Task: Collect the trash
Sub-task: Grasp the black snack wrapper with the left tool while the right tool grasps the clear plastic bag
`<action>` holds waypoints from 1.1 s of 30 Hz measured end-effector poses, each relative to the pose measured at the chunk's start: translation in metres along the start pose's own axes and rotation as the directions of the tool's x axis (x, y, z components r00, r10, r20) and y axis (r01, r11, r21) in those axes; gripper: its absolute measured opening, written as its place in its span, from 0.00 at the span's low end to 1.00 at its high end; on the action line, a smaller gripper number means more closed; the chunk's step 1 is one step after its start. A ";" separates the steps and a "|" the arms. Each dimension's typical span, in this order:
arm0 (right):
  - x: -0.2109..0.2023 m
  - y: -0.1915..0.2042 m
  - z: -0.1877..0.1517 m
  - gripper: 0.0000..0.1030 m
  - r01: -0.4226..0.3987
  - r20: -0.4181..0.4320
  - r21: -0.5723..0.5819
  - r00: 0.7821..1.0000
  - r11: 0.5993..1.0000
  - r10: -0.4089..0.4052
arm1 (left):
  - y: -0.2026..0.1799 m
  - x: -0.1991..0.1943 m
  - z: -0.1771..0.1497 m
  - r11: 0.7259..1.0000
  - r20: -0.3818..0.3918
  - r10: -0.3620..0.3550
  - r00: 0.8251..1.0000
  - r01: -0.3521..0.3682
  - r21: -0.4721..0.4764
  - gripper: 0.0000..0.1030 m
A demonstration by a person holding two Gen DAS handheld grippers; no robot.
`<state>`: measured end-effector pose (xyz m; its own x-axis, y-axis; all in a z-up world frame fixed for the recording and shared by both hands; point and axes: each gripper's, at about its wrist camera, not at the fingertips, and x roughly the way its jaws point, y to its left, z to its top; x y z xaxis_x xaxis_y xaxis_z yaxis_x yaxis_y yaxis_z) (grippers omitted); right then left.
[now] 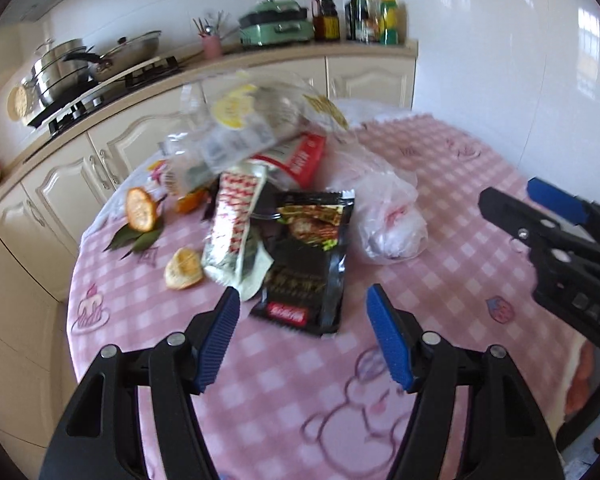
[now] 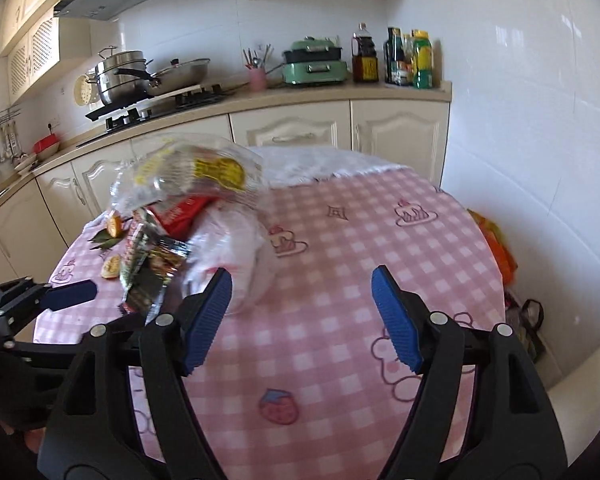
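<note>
Both grippers hang above the bench [image 1: 440,168], a round top under a pink checked cloth with cartoon prints, and neither has anything in it. Seen from the left wrist, the left gripper [image 1: 302,334] has its blue-padded jaws spread wide over bare cloth, just short of a black snack wrapper [image 1: 308,264]. The right gripper [image 2: 302,314] likewise stands with its jaws wide apart and nothing between them; in the left view it shows at the right edge [image 1: 540,208], clear of the rubbish.

The trash lies heaped on the far left part of the bench. The black snack wrapper lies nearest, flat on the cloth. Partly under its left edge sits a red-and-white patterned packet [image 1: 236,228]. Behind these a red packet [image 1: 300,158] peeks out beneath a crumpled clear plastic bag with yellow print [image 1: 244,120], which is blurred. Right of the heap, touching it, lies a bunched white plastic bag [image 1: 384,216]. Left of the heap are pieces of orange peel [image 1: 140,210], green leaves [image 1: 134,240] under one of them, and a further scrap of peel [image 1: 183,270] near the patterned packet.

Behind the bench runs a kitchen counter [image 2: 340,98] with steel pots [image 2: 120,76] on a hob, a green cooker [image 2: 314,62] and bottles [image 2: 408,60].
</note>
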<state>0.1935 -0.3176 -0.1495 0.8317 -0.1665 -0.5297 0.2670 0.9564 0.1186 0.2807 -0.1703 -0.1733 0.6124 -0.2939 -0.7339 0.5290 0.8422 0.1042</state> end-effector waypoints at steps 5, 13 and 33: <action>0.016 -0.008 -0.001 0.70 -0.022 -0.036 -0.005 0.999 1.000 0.022 | -0.016 0.020 0.010 0.996 -0.042 0.071 0.997 -0.069 0.060 0.54; 0.038 -0.006 0.007 0.71 -0.093 -0.104 0.017 0.990 0.995 0.095 | 0.007 0.009 0.015 0.998 -0.009 -0.022 1.000 0.022 -0.062 0.22; 0.063 0.033 0.018 0.36 -0.160 -0.213 0.017 0.964 0.987 0.160 | 0.053 -0.059 -0.033 0.939 0.120 -0.247 0.962 0.268 -0.217 0.21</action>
<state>0.2635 -0.3011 -0.1638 0.7406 0.0437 -0.6705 0.1385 0.9665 0.2160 0.2535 -0.0940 -0.1468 0.5289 -0.5443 -0.6512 0.5333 0.8100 -0.2439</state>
